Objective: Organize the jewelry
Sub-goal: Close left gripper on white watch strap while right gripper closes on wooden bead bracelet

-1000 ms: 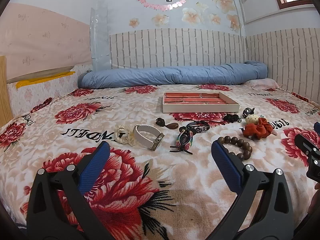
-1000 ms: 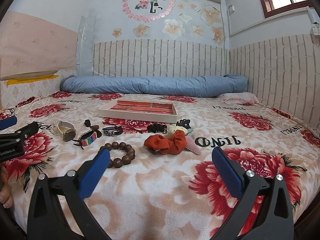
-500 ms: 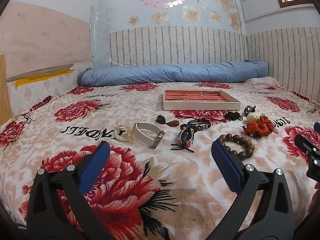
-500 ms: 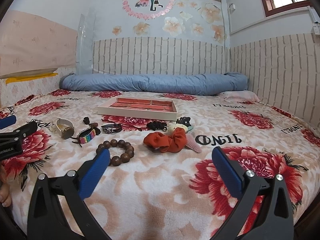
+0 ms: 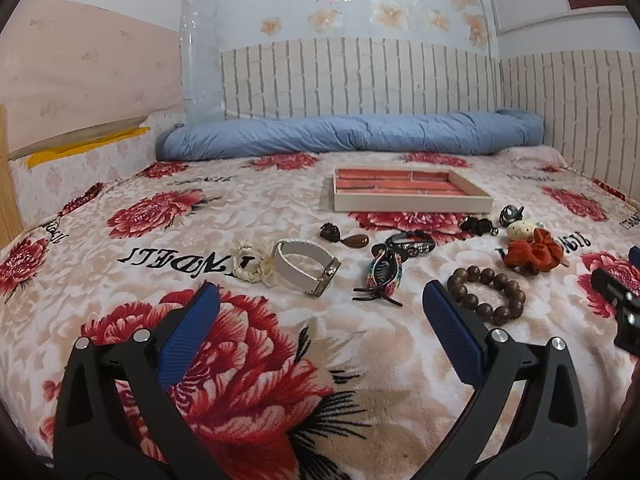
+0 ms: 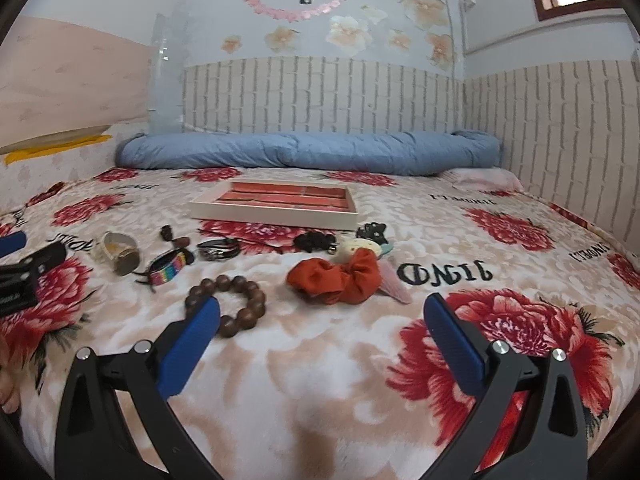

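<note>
A cream tray with red compartments lies on the flowered bed. In front of it are scattered a white strap bracelet, a cream flower tie, a multicoloured hair claw, a brown bead bracelet, an orange scrunchie and several small dark pieces. My left gripper is open with nothing in it, short of the hair claw. My right gripper is open too, its left finger overlapping the bead bracelet.
A rolled blue duvet lies along the wall behind the tray. Brick-pattern walls close the back and right. The bed's edge drops at the right. The other gripper shows at each view's side.
Both grippers have moved forward and lower toward the jewelry, so the pieces look closer. The right gripper's left finger now overlaps the bead bracelet. Both stayed open.
</note>
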Action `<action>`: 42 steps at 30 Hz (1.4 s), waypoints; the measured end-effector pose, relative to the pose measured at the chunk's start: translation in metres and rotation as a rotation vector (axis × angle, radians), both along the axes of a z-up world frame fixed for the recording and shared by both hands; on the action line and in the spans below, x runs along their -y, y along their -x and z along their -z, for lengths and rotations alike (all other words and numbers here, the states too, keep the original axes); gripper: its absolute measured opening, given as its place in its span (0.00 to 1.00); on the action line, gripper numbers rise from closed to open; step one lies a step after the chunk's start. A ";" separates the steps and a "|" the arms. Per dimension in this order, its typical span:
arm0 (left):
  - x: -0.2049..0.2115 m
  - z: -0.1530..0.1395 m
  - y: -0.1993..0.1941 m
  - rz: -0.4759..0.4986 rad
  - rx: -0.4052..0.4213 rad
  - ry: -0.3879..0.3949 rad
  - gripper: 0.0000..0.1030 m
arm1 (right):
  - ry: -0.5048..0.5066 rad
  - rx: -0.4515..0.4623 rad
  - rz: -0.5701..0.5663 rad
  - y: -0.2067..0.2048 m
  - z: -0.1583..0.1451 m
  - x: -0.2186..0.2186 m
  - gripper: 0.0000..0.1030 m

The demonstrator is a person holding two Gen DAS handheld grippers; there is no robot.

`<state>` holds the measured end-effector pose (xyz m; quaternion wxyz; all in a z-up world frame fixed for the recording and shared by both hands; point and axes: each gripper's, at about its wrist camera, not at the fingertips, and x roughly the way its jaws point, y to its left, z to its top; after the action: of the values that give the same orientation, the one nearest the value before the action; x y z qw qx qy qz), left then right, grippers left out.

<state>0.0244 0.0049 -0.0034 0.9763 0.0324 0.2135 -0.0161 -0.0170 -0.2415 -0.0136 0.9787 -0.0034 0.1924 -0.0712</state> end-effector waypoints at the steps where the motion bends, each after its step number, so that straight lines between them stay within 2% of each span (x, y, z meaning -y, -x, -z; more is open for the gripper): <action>1: 0.000 0.000 -0.003 0.006 -0.012 0.004 0.95 | -0.005 -0.009 0.002 -0.003 -0.001 0.001 0.96; 10: 0.002 -0.008 -0.031 0.007 -0.061 0.009 0.95 | -0.023 -0.083 -0.010 -0.037 0.000 0.002 0.96; 15: 0.000 -0.012 -0.053 0.013 -0.091 0.030 0.95 | -0.083 -0.145 -0.046 -0.060 0.002 -0.002 0.96; 19: -0.004 -0.015 -0.069 0.012 -0.108 0.018 0.95 | -0.085 -0.189 -0.040 -0.073 0.008 -0.006 0.96; 27: -0.012 -0.004 -0.103 0.015 -0.195 0.012 0.91 | -0.100 -0.238 -0.035 -0.089 0.015 -0.010 0.95; 30: -0.016 0.003 -0.113 0.011 -0.232 0.018 0.85 | -0.094 -0.277 -0.030 -0.097 0.021 -0.012 0.87; 32: -0.020 0.007 -0.120 0.014 -0.258 0.027 0.78 | -0.104 -0.304 -0.029 -0.102 0.025 -0.012 0.76; 35: -0.027 0.008 -0.127 0.013 -0.268 0.023 0.76 | -0.116 -0.330 -0.035 -0.108 0.028 -0.014 0.74; 38: -0.032 0.009 -0.132 0.002 -0.272 0.012 0.76 | -0.110 -0.347 -0.040 -0.114 0.030 -0.018 0.66; 41: -0.039 0.011 -0.139 -0.014 -0.295 0.016 0.73 | -0.109 -0.364 -0.039 -0.121 0.033 -0.023 0.65; 42: -0.041 0.012 -0.141 -0.021 -0.307 0.015 0.69 | -0.108 -0.368 -0.038 -0.123 0.033 -0.024 0.64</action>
<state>0.1652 0.0463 -0.0159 0.9325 0.0202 0.3603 -0.0124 0.1057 -0.2179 -0.0469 0.9270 0.0327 0.3715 -0.0402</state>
